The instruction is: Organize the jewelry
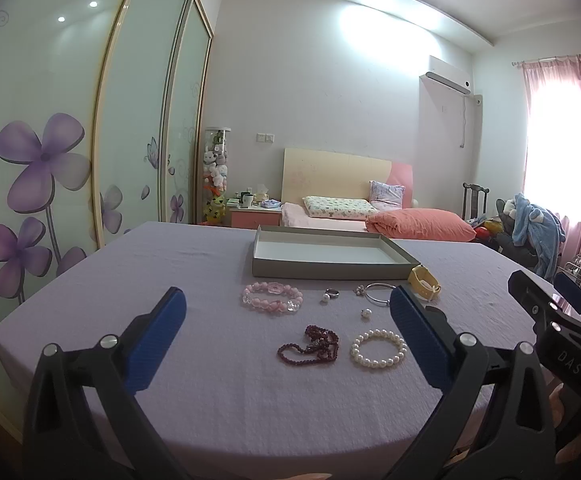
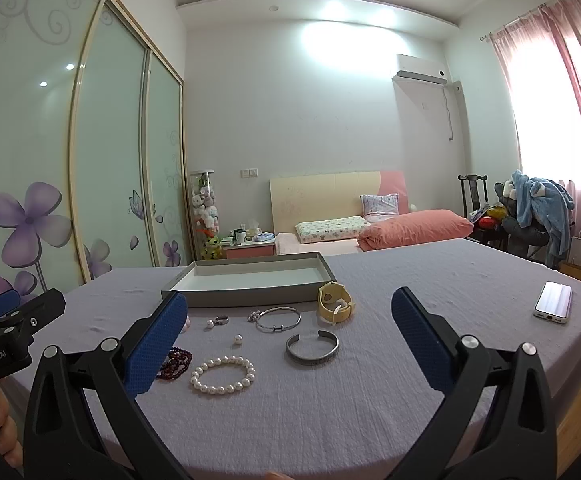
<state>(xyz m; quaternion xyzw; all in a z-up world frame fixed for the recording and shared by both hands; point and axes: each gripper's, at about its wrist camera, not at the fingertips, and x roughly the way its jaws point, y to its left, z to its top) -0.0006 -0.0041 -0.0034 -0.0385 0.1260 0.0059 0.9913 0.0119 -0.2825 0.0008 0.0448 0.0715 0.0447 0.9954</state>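
Pearl bracelet (image 2: 222,375) lies flat; grey tray (image 2: 246,294) runs left-right behind.

A bedroom with white walls: a sliding wardrobe (image 1: 70,140) with purple flowers stands left, a bed (image 2: 370,232) at the back, pink curtains (image 2: 550,100) glow on the right.

Place: home bedroom
Bed: headboard (image 2: 330,196), pillows (image 2: 330,229), pink duvet (image 2: 414,226)
Storage: sliding wardrobe doors (image 1: 50,152) with purple flowers
Window: pink curtains (image 2: 562,92)
Wall: air conditioner (image 2: 420,68)
Corner: plush toys tube (image 1: 216,178), nightstand (image 1: 255,216)
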